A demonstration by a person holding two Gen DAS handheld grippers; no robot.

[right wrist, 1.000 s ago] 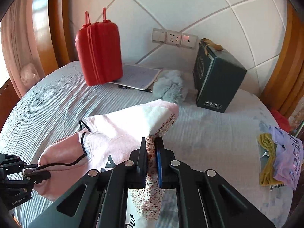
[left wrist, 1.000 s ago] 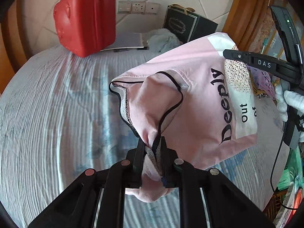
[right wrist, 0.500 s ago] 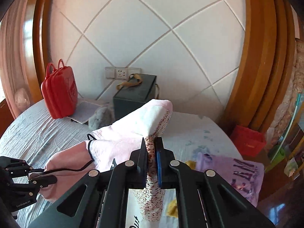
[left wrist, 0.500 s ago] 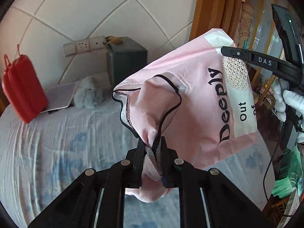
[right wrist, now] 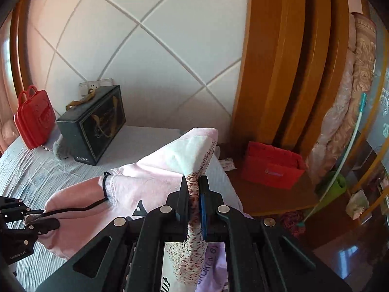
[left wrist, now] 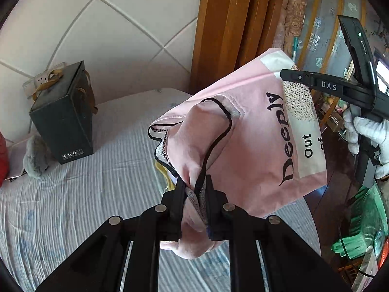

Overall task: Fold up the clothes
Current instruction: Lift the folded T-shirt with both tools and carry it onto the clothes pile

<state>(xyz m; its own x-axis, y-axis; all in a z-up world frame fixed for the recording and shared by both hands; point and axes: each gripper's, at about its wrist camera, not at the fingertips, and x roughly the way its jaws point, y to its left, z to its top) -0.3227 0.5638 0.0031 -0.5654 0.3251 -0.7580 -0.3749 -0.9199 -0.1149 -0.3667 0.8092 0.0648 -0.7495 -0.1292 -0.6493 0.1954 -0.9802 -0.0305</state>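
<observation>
A folded pink T-shirt with black "Deeply" lettering and a black-trimmed collar hangs in the air between both grippers. My left gripper is shut on its collar end. My right gripper is shut on its speckled white edge; it also shows in the left wrist view, held by a white-gloved hand. In the right wrist view the shirt stretches left to the left gripper, above the bed's right side.
The striped grey-blue bed lies below. A dark gift box, a red case and a grey plush stand by the tiled wall. A yellow garment and a lilac printed one lie under the shirt. A red bag sits beside the wooden frame.
Both grippers have swung to the right with the shirt held between them, from over the bed's middle to its right side. Their grip on the shirt is unchanged.
</observation>
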